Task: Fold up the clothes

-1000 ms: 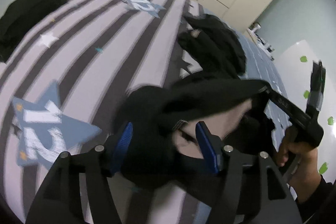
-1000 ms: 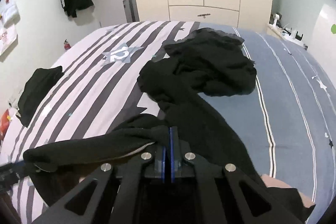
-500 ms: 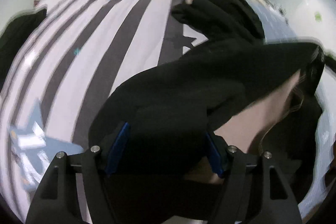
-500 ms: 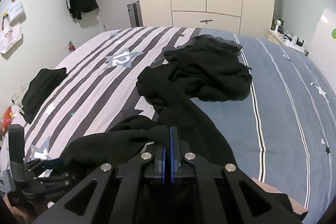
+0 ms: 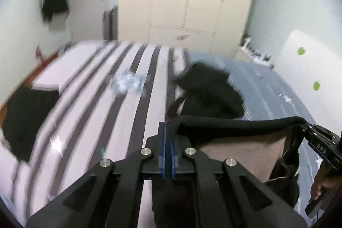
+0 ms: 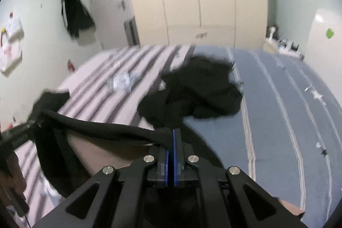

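Left tool point(image 5: 167, 138) clamped tight on the edge of the black knit garment with a tan lining point(image 5: 235, 123); right tool point(image 6: 173, 142) pinched shut on the same hem point(image 6: 102, 127); the cloth hangs stretched between them, low in both frames, above the striped bed cover point(image 5: 96, 99); a heap of black clothes point(image 6: 203, 89) sits mid-frame on the bed; a folded dark piece point(image 5: 25, 116) lies at left.
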The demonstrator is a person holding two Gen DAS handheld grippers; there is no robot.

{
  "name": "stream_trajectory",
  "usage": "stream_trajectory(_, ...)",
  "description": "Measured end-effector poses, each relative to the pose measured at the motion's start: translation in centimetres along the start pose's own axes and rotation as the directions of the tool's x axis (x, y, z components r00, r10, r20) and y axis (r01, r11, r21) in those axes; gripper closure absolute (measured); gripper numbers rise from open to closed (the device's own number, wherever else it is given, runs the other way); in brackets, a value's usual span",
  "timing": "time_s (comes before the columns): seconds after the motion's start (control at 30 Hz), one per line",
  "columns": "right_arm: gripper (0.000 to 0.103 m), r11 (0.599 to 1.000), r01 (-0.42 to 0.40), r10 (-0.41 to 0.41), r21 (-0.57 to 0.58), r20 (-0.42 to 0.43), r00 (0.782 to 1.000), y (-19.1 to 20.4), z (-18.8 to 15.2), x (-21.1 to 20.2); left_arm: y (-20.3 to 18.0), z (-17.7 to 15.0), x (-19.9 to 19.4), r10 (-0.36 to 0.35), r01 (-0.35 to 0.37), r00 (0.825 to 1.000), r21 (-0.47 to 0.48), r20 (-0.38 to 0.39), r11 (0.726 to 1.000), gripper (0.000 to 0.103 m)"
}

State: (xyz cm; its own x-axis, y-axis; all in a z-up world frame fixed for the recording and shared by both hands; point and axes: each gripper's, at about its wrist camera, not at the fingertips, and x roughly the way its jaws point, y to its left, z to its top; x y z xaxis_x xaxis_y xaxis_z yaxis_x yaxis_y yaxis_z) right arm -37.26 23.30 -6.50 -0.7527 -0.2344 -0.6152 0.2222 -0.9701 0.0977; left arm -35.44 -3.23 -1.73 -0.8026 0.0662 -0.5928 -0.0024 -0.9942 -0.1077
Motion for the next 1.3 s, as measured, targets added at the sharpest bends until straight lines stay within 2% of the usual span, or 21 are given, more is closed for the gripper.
stream_trajectory(0.13, 0.1, 0.997, 0.041, -0.049, 0.061, 0.138, 0.989, -0.2, 7.3, -8.2, -2.5, 8.8, -7.9, -0.064, 0.057, 0.99, 0.055, 0.128, 0.997, 0.101)
stream_trajectory(0.2, 0.1, 0.995, 0.058, -0.074, 0.085, 0.208, 0.975, -0.2, 10.7, -12.6, -3.6, 13.3, -12.5, -0.097, 0.082, 0.975, 0.08, 0.202, 0.993, 0.101)
stream_trajectory(0.27, 0.1, 0.992, 0.083, -0.107, 0.093, 0.288, 0.952, 0.2, 14.4, -17.9, -4.8, 17.5, -17.0, -0.129, 0.106, 0.955, 0.097, 0.267, 0.99, 0.101)
stream_trajectory(0.4, 0.1, 0.987, 0.114, -0.153, 0.115, 0.433, 0.888, 1.5, 21.8, -28.9, -7.3, 25.3, -26.8, -0.191, 0.141, 0.898, 0.153, 0.396, 0.978, 0.101)
stream_trajectory(0.5, 0.1, 0.983, 0.103, -0.168, 0.152, 0.514, 0.841, 2.2, 26.9, -37.2, -8.7, 29.8, -35.5, -0.223, 0.144, 0.839, 0.193, 0.495, 0.971, 0.101)
stream_trajectory(0.63, 0.1, 0.984, 0.108, -0.174, 0.142, 0.623, 0.763, 5.0, 31.2, -47.9, -8.7, 32.7, -45.3, -0.249, 0.167, 0.769, 0.191, 0.588, 0.967, 0.101)
stream_trajectory(0.67, 0.1, 0.986, 0.113, -0.167, 0.124, 0.644, 0.746, 6.0, 31.6, -50.3, -8.4, 33.0, -47.4, -0.253, 0.174, 0.758, 0.187, 0.601, 0.967, 0.101)
stream_trajectory(0.8, 0.1, 0.989, 0.13, -0.146, 0.075, 0.689, 0.71, 9.9, 31.7, -57.8, -6.9, 32.6, -53.6, -0.265, 0.187, 0.741, 0.189, 0.617, 0.964, 0.101)
stream_trajectory(0.87, 0.1, 0.988, 0.143, -0.145, 0.062, 0.699, 0.7, 11.2, 31.0, -60.5, -6.2, 31.8, -55.5, -0.263, 0.175, 0.744, 0.2, 0.614, 0.964, 0.101)
stream_trajectory(0.9, 0.1, 0.987, 0.147, -0.146, 0.06, 0.701, 0.698, 11.7, 30.6, -61.6, -5.9, 31.4, -56.0, -0.26, 0.173, 0.753, 0.2, 0.604, 0.964, 0.101)
stream_trajectory(0.97, 0.1, 0.987, 0.144, -0.148, 0.065, 0.694, 0.704, 12.6, 29.8, -63.0, -5.4, 30.6, -56.5, -0.257, 0.179, 0.783, 0.191, 0.566, 0.965, 0.101)
stream_trajectory(1.03, 0.1, 0.987, 0.149, -0.155, 0.066, 0.676, 0.72, 13.4, 28.7, -63.3, -4.9, 29.6, -55.8, -0.239, 0.175, 0.819, 0.169, 0.521, 0.97, 0.101)
stream_trajectory(1.17, 0.1, 0.986, 0.142, -0.166, 0.088, 0.59, 0.79, 13.6, 26.8, -60.8, -4.8, 27.9, -52.8, -0.194, 0.151, 0.886, 0.133, 0.421, 0.98, 0.101)
stream_trajectory(1.3, 0.1, 0.983, 0.133, -0.176, 0.124, 0.459, 0.871, 11.6, 26.0, -53.9, -4.7, 27.0, -44.2, -0.143, 0.12, 0.944, 0.094, 0.298, 0.988, 0.101)
